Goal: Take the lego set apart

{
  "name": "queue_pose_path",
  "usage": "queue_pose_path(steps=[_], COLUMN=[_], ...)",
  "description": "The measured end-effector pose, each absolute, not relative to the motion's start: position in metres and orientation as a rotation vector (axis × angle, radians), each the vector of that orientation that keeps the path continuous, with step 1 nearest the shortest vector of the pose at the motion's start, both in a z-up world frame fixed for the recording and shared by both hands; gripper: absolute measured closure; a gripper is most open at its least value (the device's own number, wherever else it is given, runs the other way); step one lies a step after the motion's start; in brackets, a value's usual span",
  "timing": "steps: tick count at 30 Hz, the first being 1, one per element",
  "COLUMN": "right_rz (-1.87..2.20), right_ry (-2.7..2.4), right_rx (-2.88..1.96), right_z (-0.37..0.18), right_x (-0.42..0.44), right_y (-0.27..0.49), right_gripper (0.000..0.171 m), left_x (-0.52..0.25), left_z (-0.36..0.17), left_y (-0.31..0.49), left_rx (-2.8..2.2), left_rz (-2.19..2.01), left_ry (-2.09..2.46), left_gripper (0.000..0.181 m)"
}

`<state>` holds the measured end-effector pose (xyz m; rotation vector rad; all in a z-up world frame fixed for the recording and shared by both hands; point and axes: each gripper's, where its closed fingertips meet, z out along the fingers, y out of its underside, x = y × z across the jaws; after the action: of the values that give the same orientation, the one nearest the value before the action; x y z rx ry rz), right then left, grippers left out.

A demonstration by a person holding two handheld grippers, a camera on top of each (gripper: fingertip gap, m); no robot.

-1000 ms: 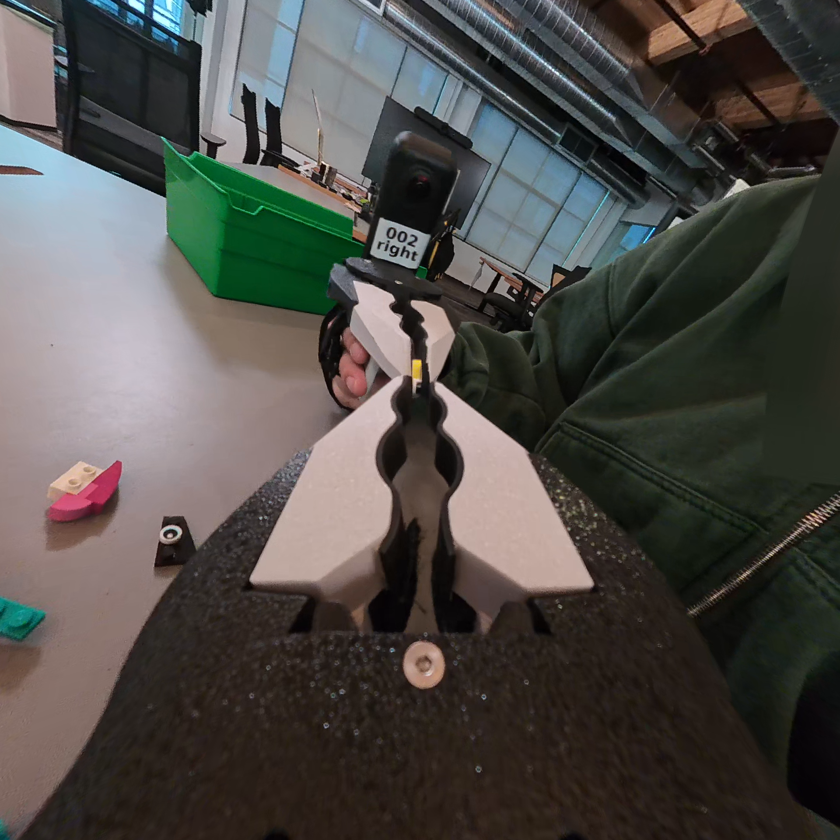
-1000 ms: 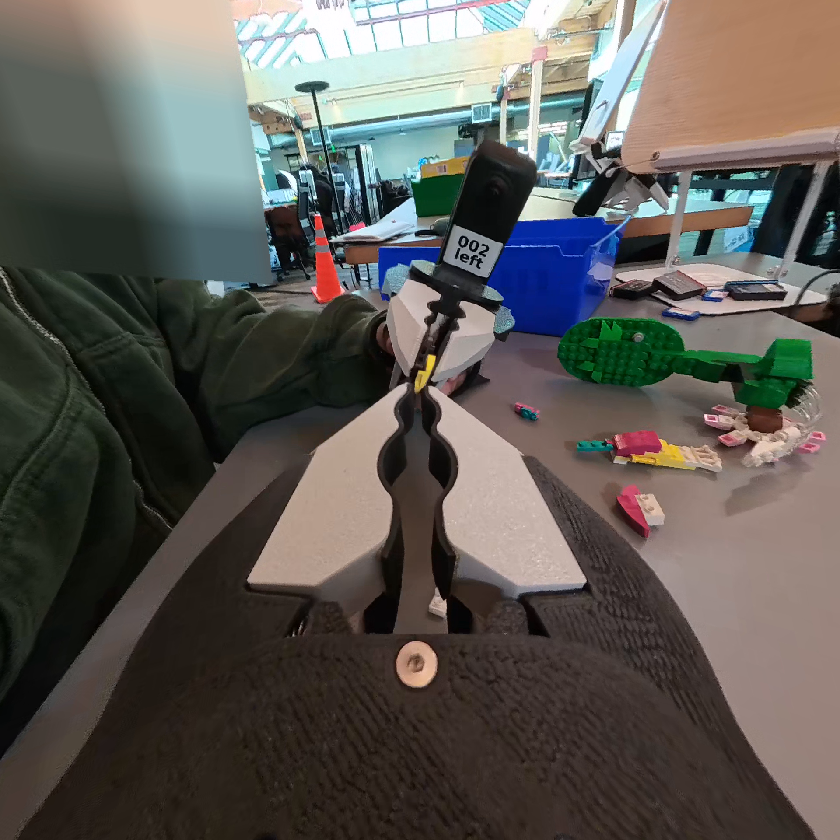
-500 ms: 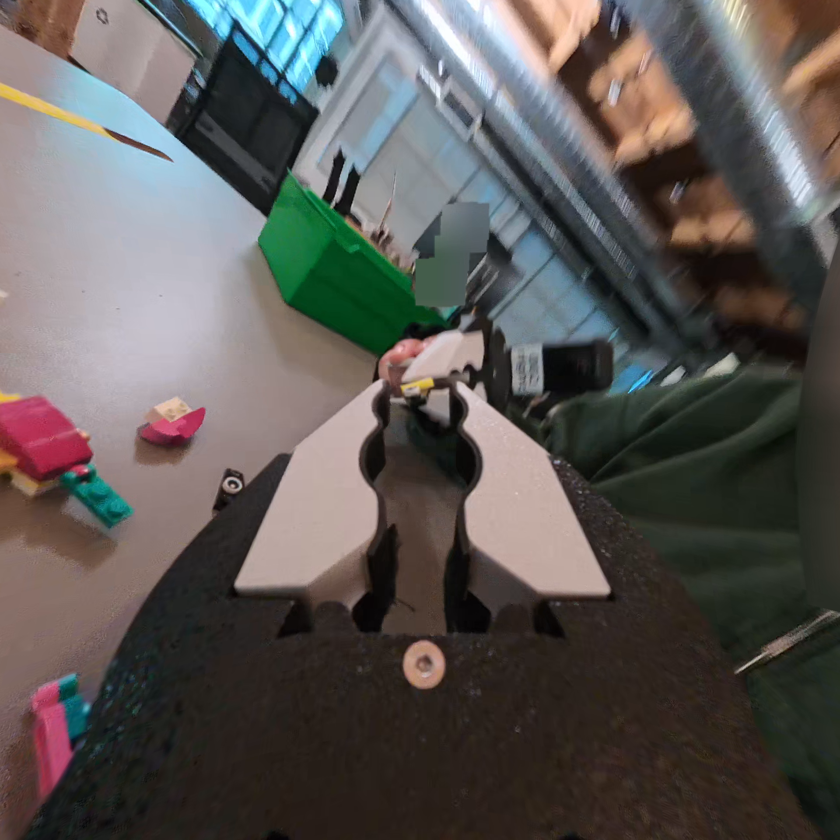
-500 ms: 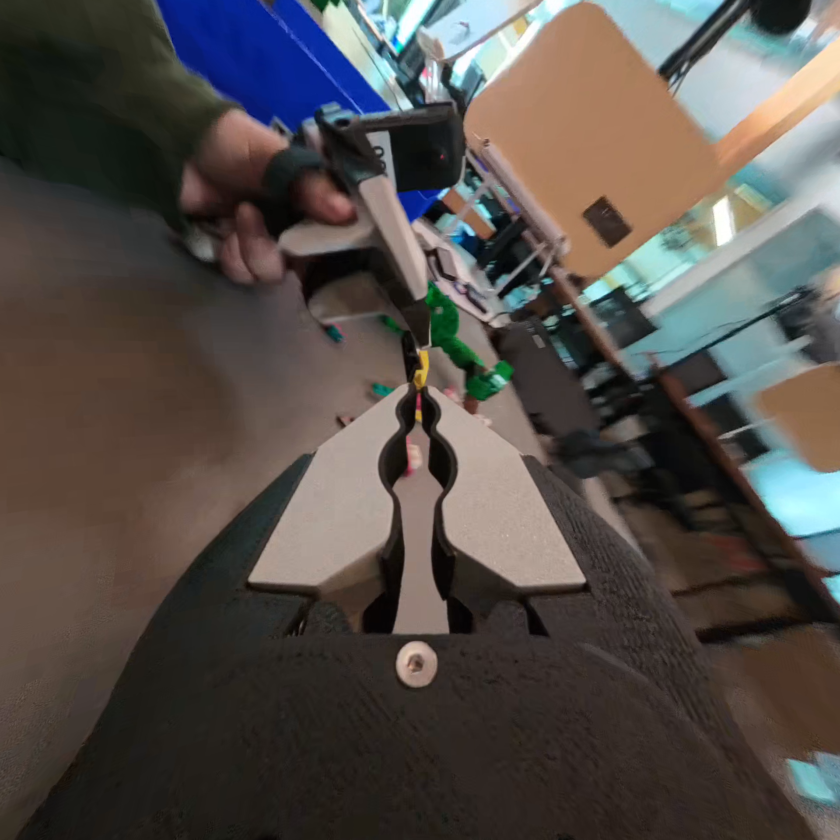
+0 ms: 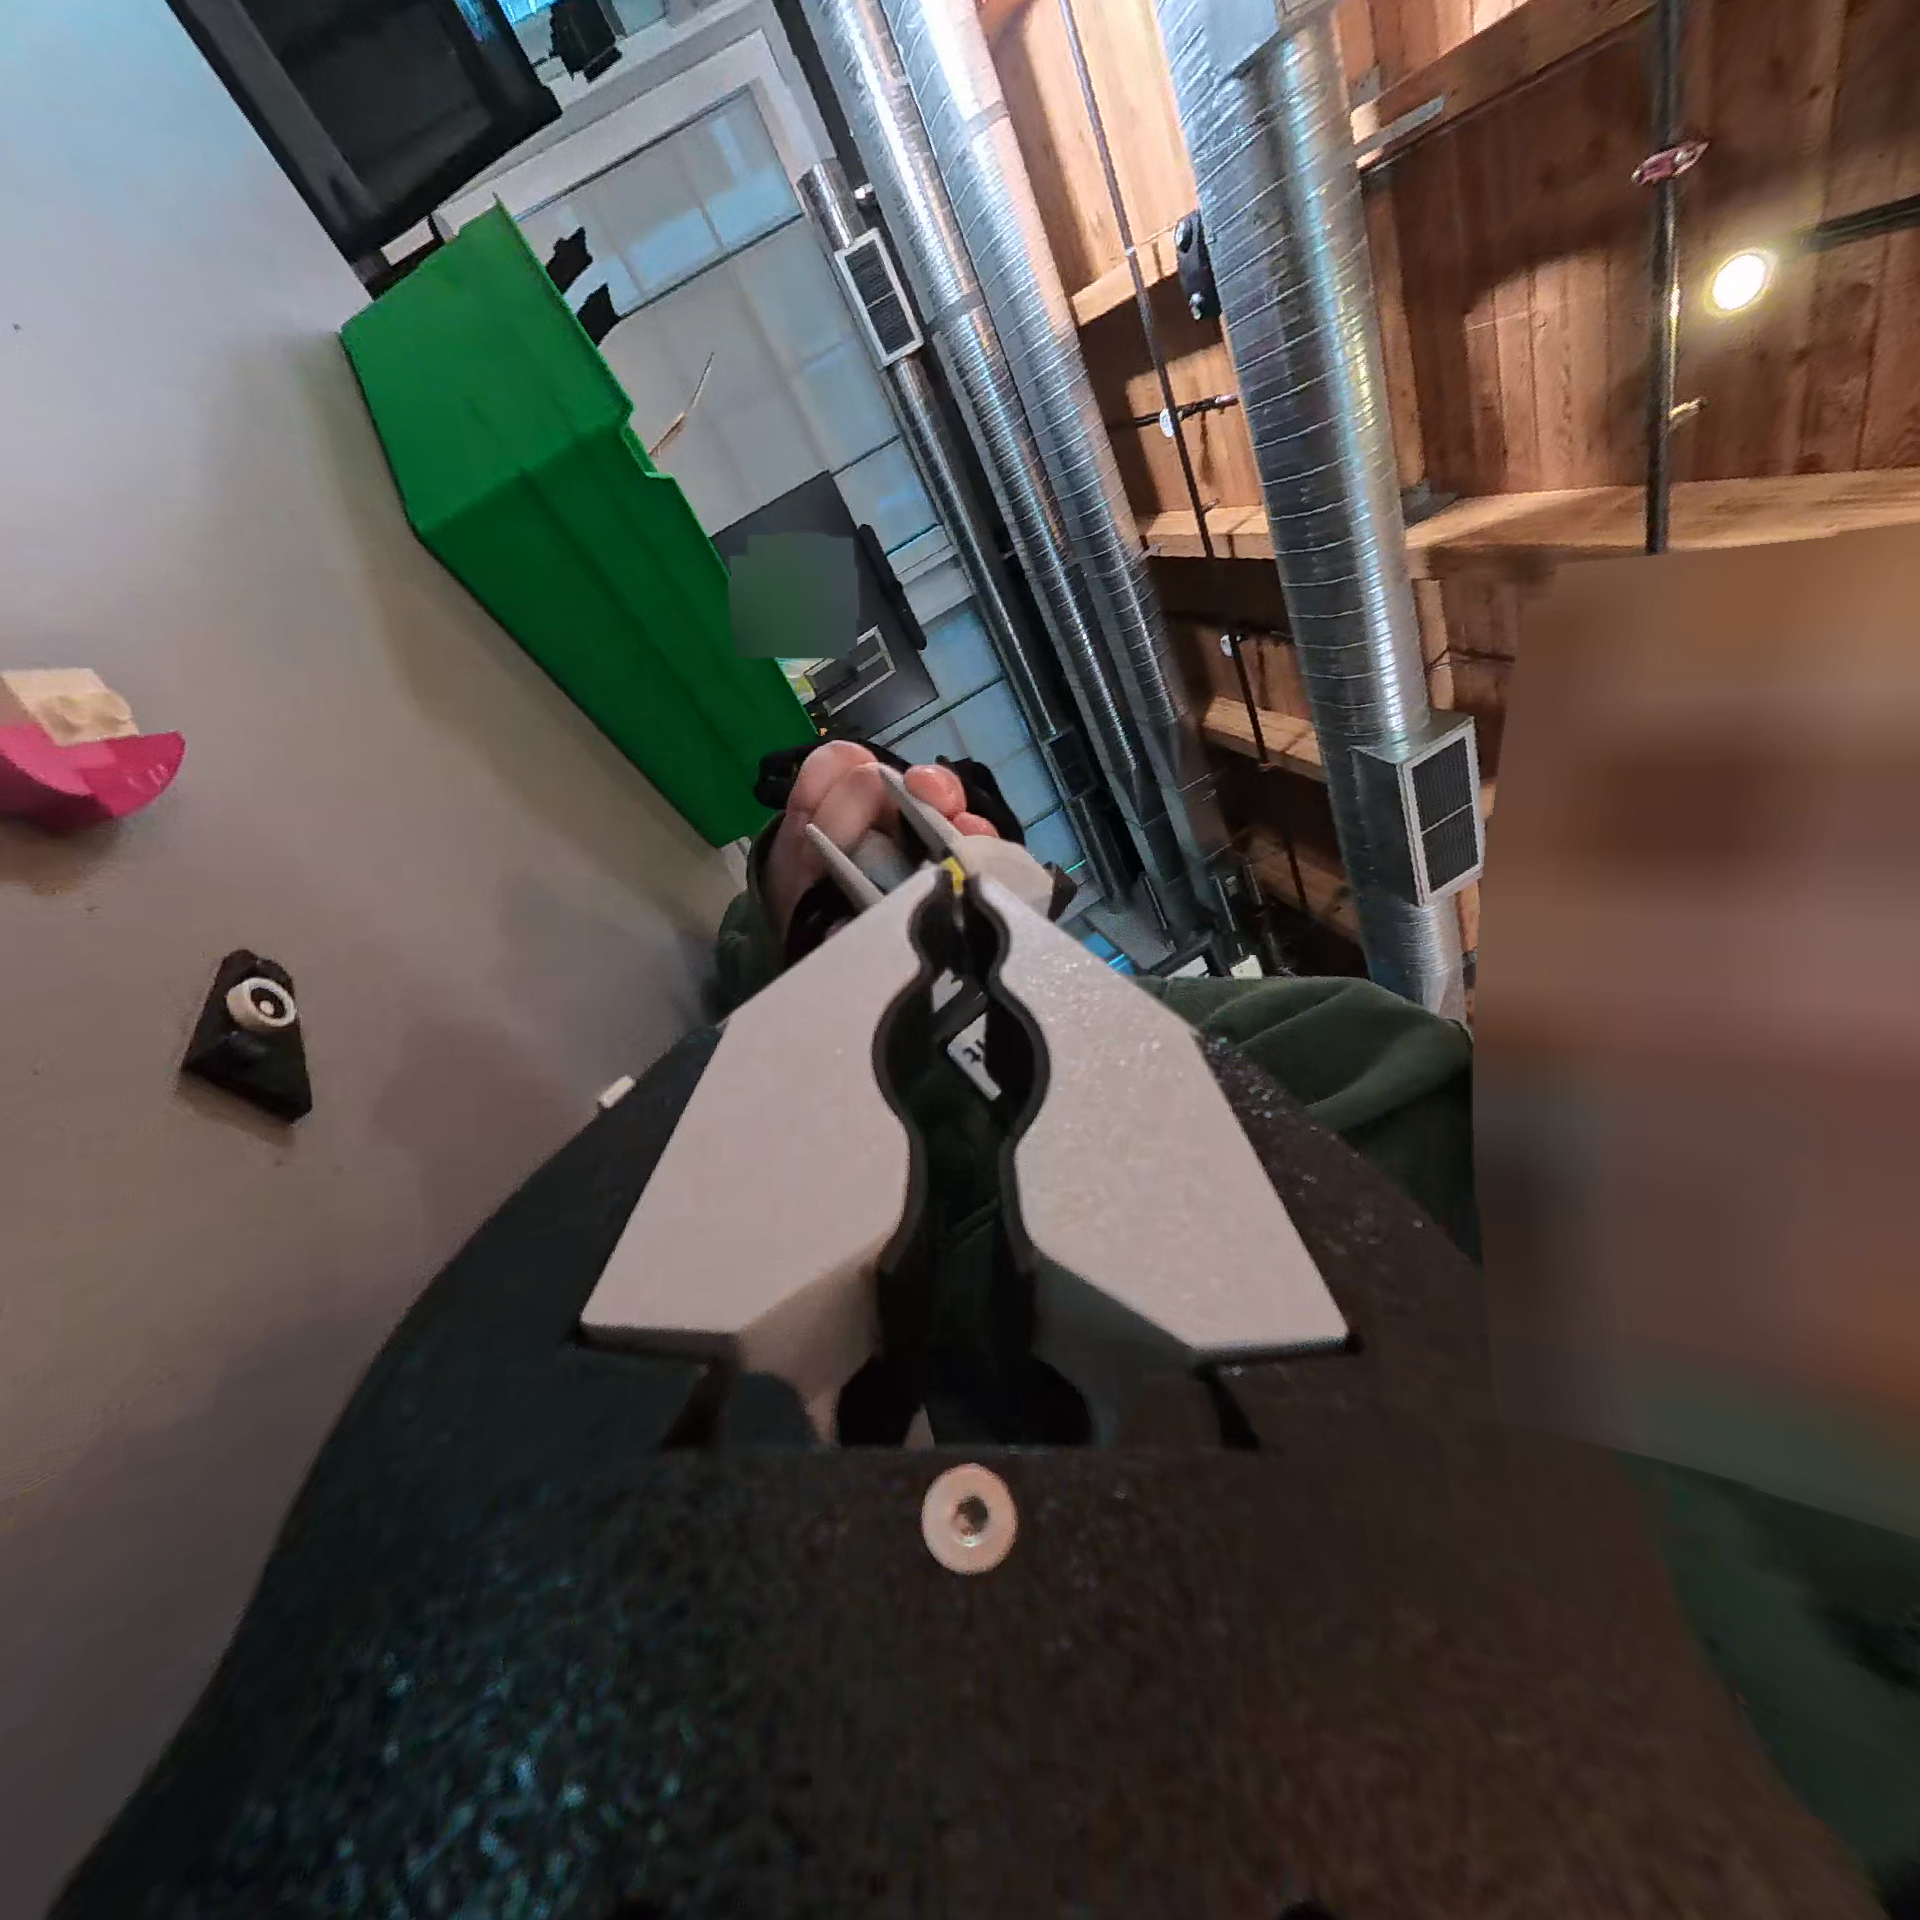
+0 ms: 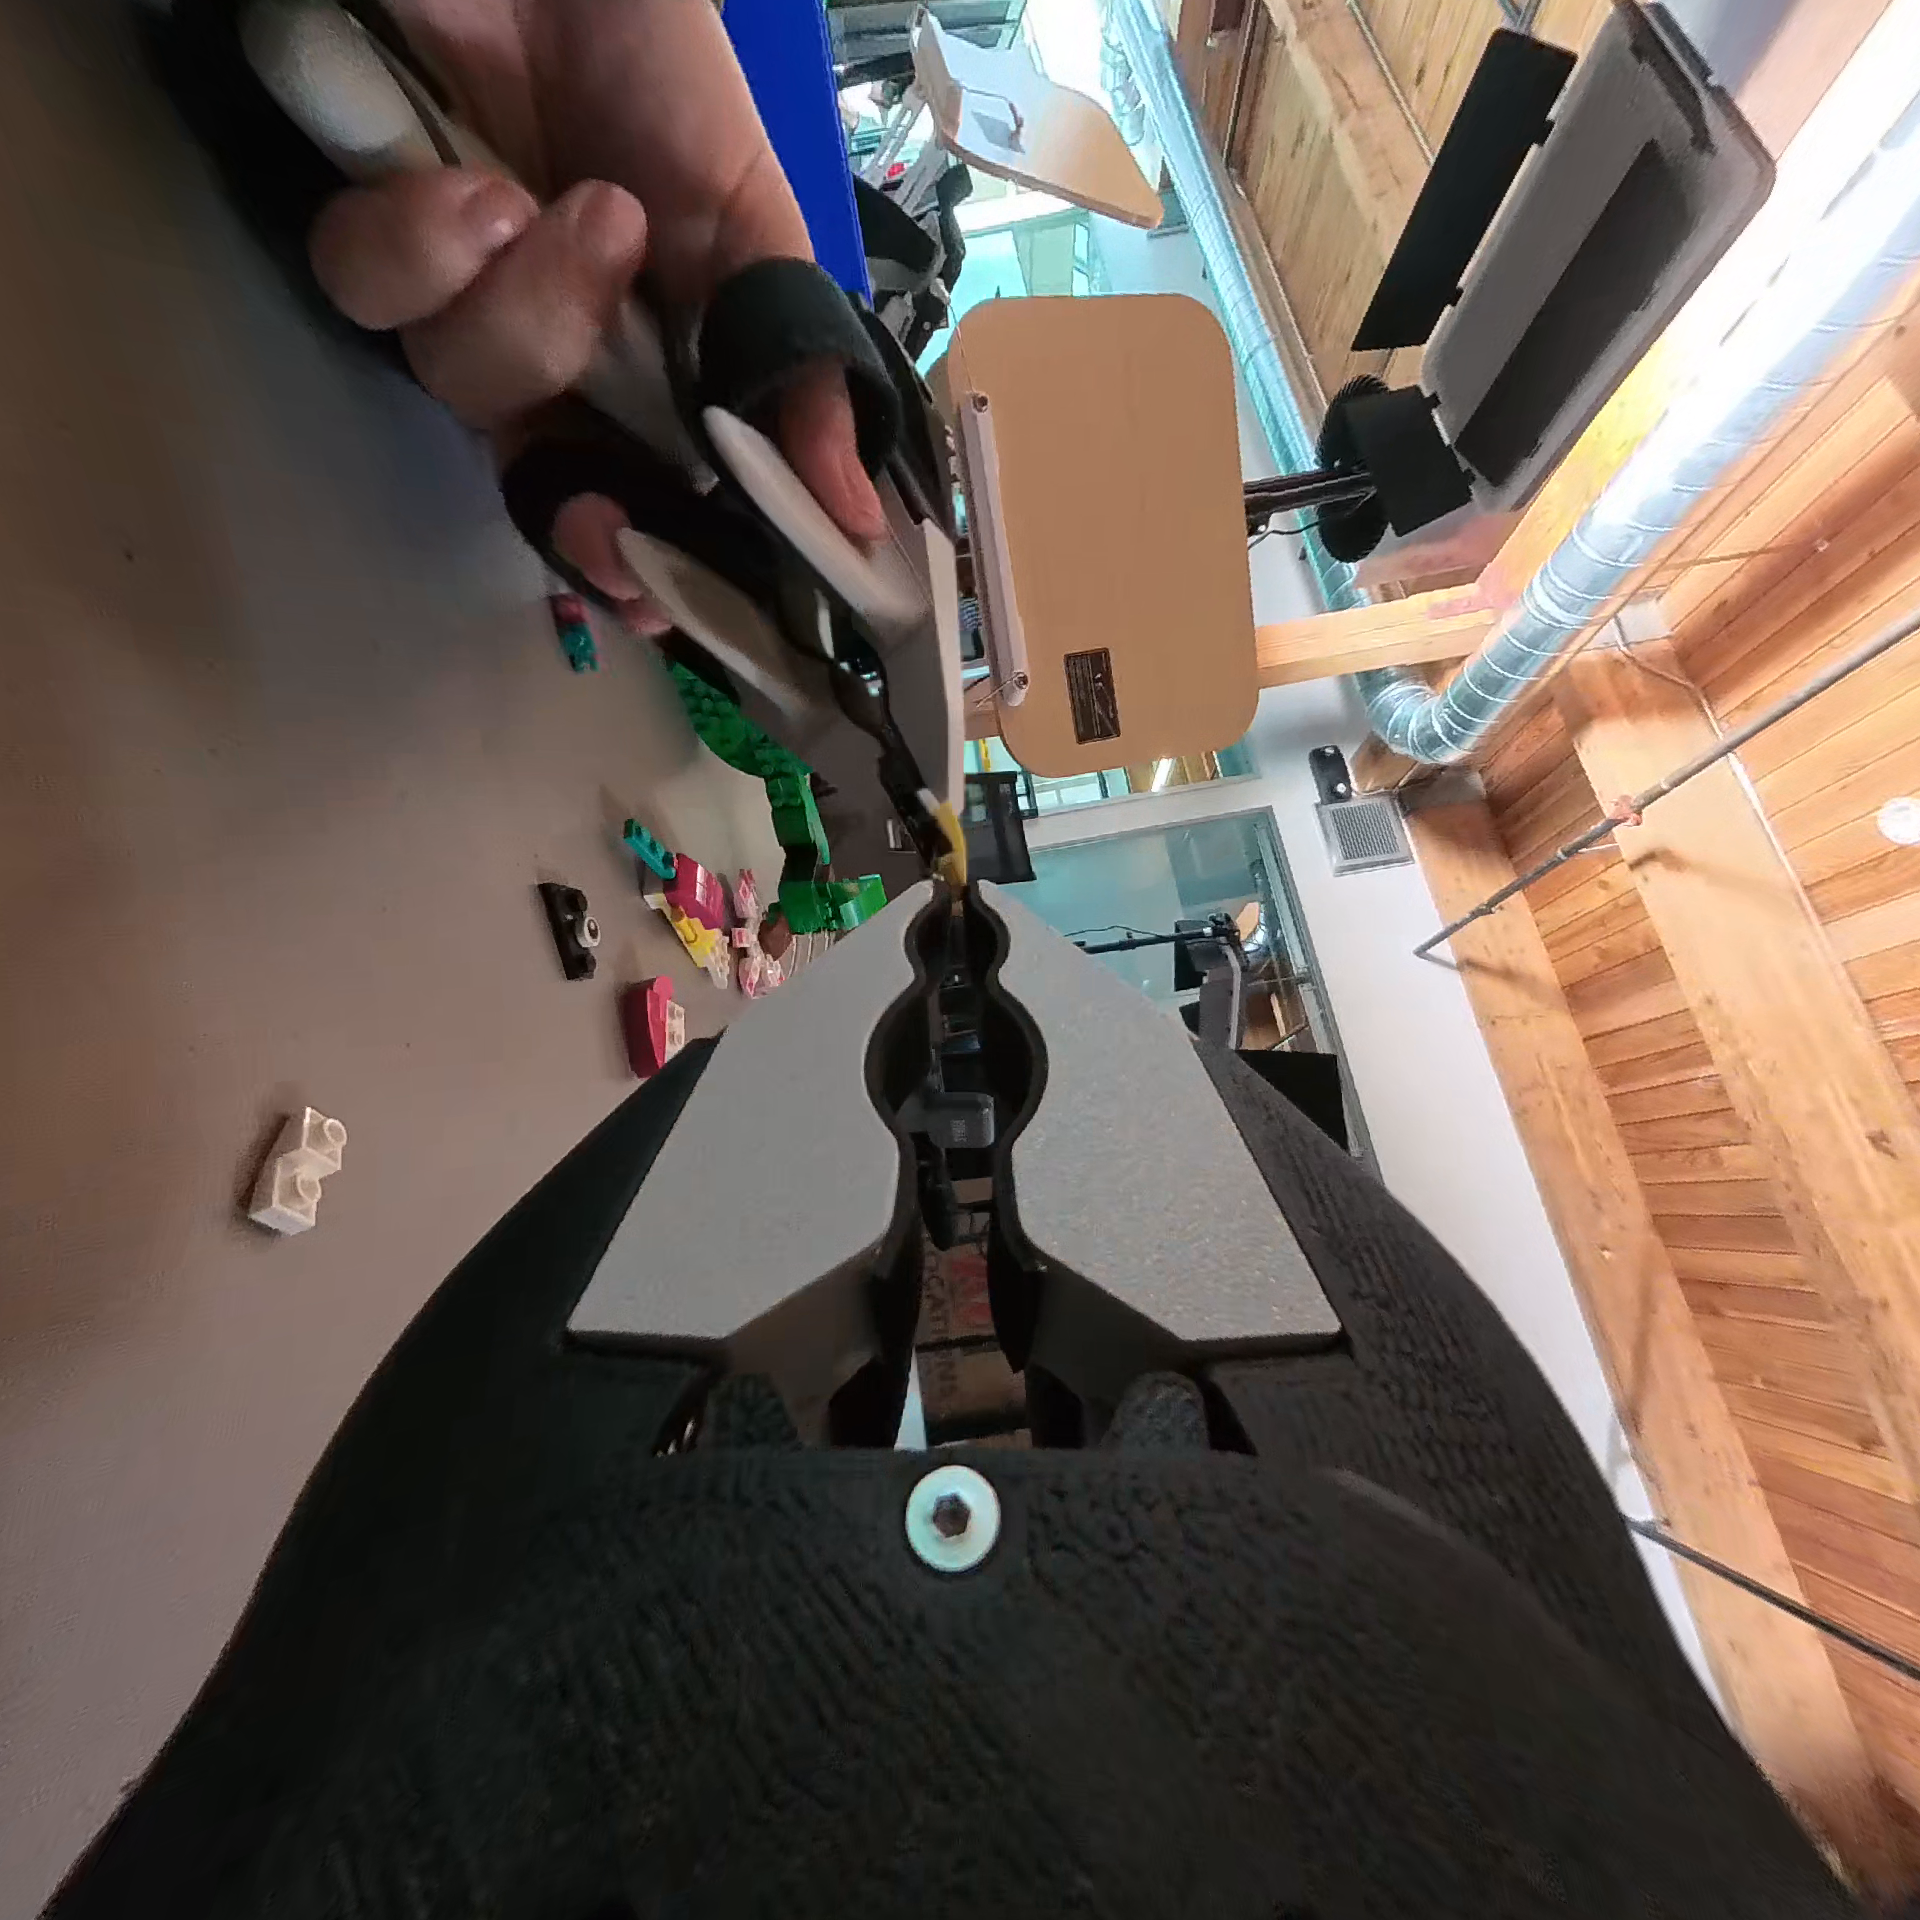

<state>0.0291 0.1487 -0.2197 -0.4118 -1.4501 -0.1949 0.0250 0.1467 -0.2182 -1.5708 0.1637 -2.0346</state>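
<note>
Right wrist view, yellow lego piece [image 6: 948,831] pinched between both gripper tips

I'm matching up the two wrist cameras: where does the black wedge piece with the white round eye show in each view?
Left wrist view: the black wedge piece lies on the table, at mid-left, left of the left claw.
Right wrist view: the same piece lies on the table, just left of the right claw.
Shared landmark: the yellow piece, pinched at the tips of both claws.
</note>
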Motion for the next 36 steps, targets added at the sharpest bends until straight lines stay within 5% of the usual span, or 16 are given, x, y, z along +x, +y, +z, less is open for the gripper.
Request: queue_pose_path(steps=[1, 18, 23, 29, 36], right_rz=[-0.196, 0.188, 0.44, 1.26, 1.059], right_ry=[-1.454, -1.274, -1.338, -1.802, -2.095], right_rx=[-0.416, -1.282, -1.323, -1.384, -1.514], right_z=[-0.22, -0.255, -0.26, -0.271, -0.318], right_x=[0.029, 0.058, 0.053, 0.077, 0.091], right_y=[0.149, 0.235, 0.219, 0.107, 0.086], right_gripper=[0.171, 0.163, 0.152, 0.148, 0.142], left_x=[0.025, 0.002, 0.003, 0.01, 0.022], left_z=[-0.219, -0.225, -0.227, -0.223, -0.225], left_y=[0.146, 0.173, 0.177, 0.176, 0.174], left_rx=[-1.582, -1.624, -1.622, -1.575, -1.539], left_rz=[-2.018, -1.211, -1.103, -0.969, -0.764], left_ry=[0.181, 0.41, 0.447, 0.538, 0.666], left_gripper=[0.181, 0.181, 0.155, 0.123, 0.093])
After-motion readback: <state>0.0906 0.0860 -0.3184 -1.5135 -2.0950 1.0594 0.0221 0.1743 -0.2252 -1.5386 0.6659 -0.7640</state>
